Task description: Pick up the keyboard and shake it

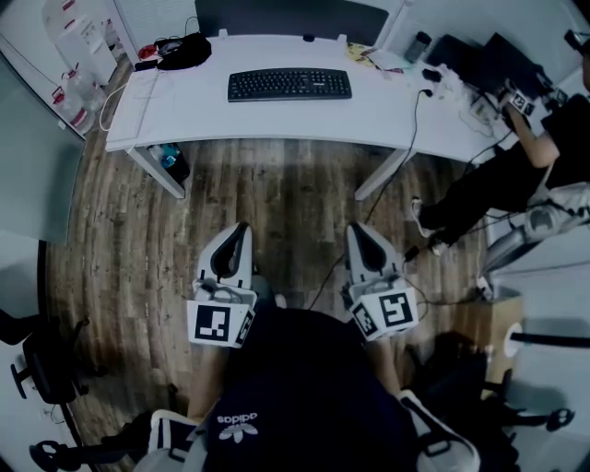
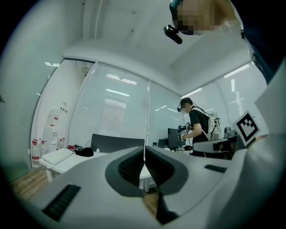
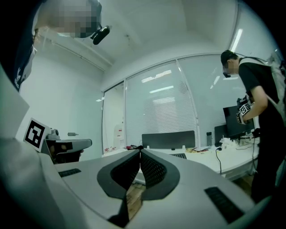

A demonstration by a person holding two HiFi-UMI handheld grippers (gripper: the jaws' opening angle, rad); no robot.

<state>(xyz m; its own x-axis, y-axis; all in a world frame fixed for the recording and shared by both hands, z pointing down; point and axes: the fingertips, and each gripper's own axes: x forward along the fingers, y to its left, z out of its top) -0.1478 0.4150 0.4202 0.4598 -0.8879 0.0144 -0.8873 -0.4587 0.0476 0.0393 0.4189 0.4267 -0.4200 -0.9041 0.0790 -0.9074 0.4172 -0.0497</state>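
Head view, nearest first: wearer's dark top (image 1: 304,396) fills the bottom ctr. Just ahead of it are the left gripper (image 1: 241,229) and right gripper (image 1: 356,229), side by side w/ a gap btwn them, both pointing twd the desk. Each has a marker cube at its rear (left cube (image 1: 221,323), right cube (image 1: 387,313)).

Left gripper view: left gripper (image 2: 144,150) has its jaws pressed together, only a thin seam btwn the ribbed pads, nothing in them. Right gripper view: right gripper (image 3: 140,151) is the same, pads closed on each other and empty.

Both are over bare wood floor (image 1: 277,198), short of the desk edge.

Next out is the white desk (image 1: 277,120). The black keyboard (image 1: 289,84) lies flat on top, roughly mid-desk, long side parallel to the front edge. It is well apart from both grippers, untouched, task not begun.

Rear left of the desk has a black bag (image 1: 184,51) w/ cables beside it. A dark panel (image 1: 290,17) stands along the back edge. A black cable (image 1: 417,115) drops over the right end.

Far right: a second person (image 1: 553,138) at the adjoining desk by a monitor (image 1: 502,60), also holding a marker-cube gripper.
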